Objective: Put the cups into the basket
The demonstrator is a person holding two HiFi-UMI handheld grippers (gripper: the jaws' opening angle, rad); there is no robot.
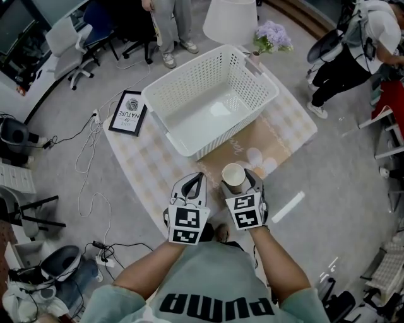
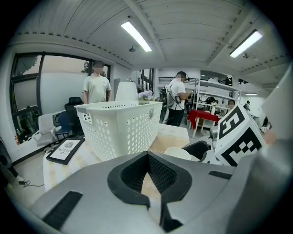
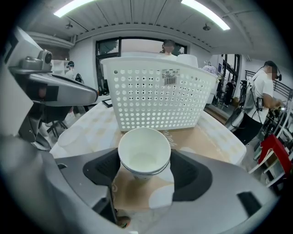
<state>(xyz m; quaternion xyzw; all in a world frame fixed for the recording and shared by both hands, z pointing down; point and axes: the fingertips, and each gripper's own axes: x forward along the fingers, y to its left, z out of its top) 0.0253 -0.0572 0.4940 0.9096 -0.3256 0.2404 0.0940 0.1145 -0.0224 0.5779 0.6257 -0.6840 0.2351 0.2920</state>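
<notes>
A white paper cup [image 1: 233, 177] [image 3: 144, 153] stands upright on the brown part of the tablecloth, just before the white perforated basket [image 1: 189, 74] [image 3: 158, 98] [image 2: 121, 128]. My right gripper [image 1: 240, 180] [image 3: 144, 161] is open, its jaws set wide on either side of the cup without visibly pressing on it. Beside it on the left, my left gripper [image 1: 199, 178] [image 2: 147, 155] is shut with nothing in it, its tips meeting. A pale patch [image 1: 219, 109] lies on the basket's floor; I cannot tell what it is.
A framed print [image 1: 128, 113] lies at the table's left edge. A white lampshade [image 1: 230, 19] and purple flowers [image 1: 273, 36] stand behind the basket. People stand beyond the table at the back and right. Cables [image 1: 88, 158] and office chairs are on the floor at the left.
</notes>
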